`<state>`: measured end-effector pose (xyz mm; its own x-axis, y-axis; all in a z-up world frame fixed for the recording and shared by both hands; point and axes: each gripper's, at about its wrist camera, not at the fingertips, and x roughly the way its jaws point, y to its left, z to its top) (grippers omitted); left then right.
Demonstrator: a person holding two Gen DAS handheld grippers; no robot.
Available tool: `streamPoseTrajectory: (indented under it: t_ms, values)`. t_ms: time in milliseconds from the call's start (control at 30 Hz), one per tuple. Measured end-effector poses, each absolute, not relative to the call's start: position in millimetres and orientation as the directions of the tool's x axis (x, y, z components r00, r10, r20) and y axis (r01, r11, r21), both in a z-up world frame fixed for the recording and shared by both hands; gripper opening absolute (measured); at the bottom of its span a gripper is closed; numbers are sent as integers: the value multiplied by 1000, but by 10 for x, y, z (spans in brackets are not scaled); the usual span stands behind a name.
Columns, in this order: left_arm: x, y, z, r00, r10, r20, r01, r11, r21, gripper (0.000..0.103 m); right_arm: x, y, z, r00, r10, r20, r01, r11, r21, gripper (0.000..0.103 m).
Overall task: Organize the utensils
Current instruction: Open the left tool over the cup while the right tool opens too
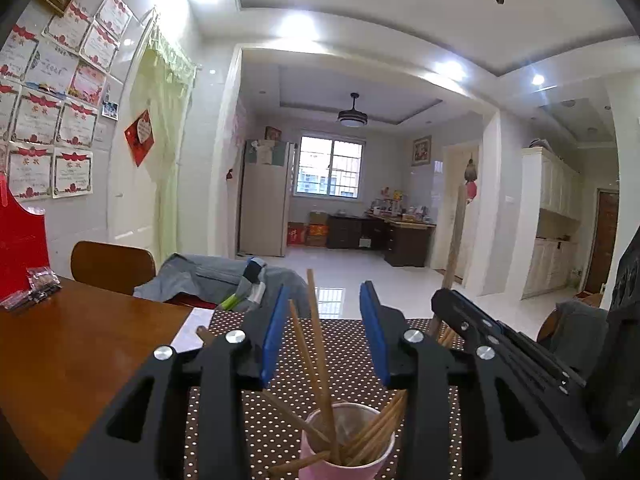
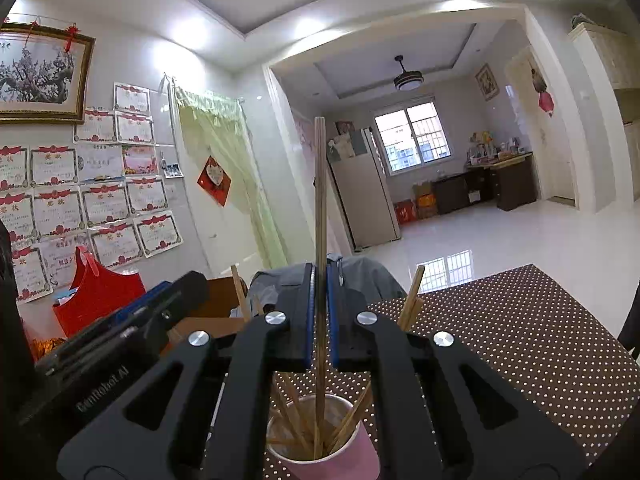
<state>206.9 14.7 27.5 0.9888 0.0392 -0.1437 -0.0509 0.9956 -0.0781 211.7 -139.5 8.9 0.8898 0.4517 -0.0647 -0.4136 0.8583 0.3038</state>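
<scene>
Pink cup [image 2: 332, 456] of tan wooden chopsticks, 1 chopstick [image 2: 320, 220] upright in clamped right claw [image 2: 320, 320]; left claw [image 1: 326, 332] apart.

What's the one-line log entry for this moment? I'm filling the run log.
right gripper: shut on chopstick, upright over pink cup | left gripper: open above cup | stage: inserting

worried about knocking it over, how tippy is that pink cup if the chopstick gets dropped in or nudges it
Probably quite tippy: the pink cup looks thin, light and narrow, and long chopsticks lean well past its rim. The chopstick in the right hand-held gripper looks stiff, so a sideways nudge would likely carry straight to the cup.
</scene>
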Motion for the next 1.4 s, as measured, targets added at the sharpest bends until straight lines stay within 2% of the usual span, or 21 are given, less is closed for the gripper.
streamPoseTrajectory:
  t_ms: [200,533,567,633,700,867,1000,1400]
  values:
    - [2070,137,301,985,54,-163,-65,996,-59,44,2146,-1347,82,871,481,-99,-434,848,303,7]
    - [2080,199,310,982,50,-182,-66,995,-81,46,2197,-1321,83,848,512,-141,-450,833,321,9]
    - [2083,193,316,982,53,-181,-68,994,-80,46,2201,-1323,84,846,513,-143,-450,832,323,10]
    - [2079,206,317,983,58,-177,-73,994,-82,46,2205,-1339,93,848,510,-145,-444,832,331,21]
    - [2077,222,323,982,56,-178,-72,994,-86,47,2198,-1368,101,850,508,-138,-441,831,339,27]
    - [2074,229,324,982,57,-179,-73,994,-85,47,2172,-1405,125,858,497,-132,-433,837,335,29]
    - [2064,234,327,983,56,-176,-72,994,-81,49,2135,-1423,149,875,464,-136,-404,857,320,42]
    - [1814,185,471,985,50,-168,-61,996,-61,54,1835,-1666,242,899,411,-151,-355,886,298,43]
